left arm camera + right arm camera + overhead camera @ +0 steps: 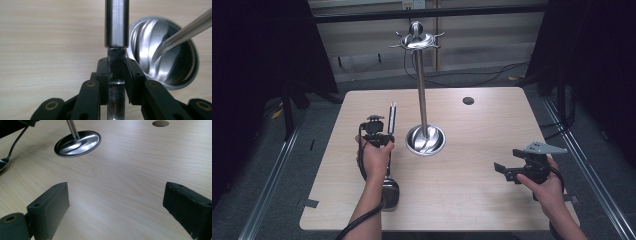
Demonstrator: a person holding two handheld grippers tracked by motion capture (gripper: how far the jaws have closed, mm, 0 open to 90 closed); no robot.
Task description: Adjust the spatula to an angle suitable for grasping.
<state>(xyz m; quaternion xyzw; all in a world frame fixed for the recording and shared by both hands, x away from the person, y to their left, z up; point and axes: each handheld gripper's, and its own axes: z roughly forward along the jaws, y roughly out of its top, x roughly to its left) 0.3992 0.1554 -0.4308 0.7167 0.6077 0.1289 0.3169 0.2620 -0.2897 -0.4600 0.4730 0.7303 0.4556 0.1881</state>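
Partly hidden, ladle (116, 25) clamped in left gripper (117, 72), bowel end behind forearm; right gripper (116, 205) wide.

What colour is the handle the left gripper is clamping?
Shiny silver metal; the ladle handle shows best in the left gripper view.

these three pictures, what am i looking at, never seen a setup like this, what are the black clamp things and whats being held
A person sits at a wooden table with a hand-held gripper in each hand: a black clamp with two jaws. The high view looks down from above. The other two come from cameras riding on each clamp, looking along its jaws.

The left hand-held gripper is shut on the handle of a metal ladle; its bowl rests on the table near the person, and the left gripper view shows the jaws pressing the handle.

The right hand-held gripper is open, with nothing between its jaws.

Mid-table stands a utensil stand: a round base, a tall pole and hooks on top.
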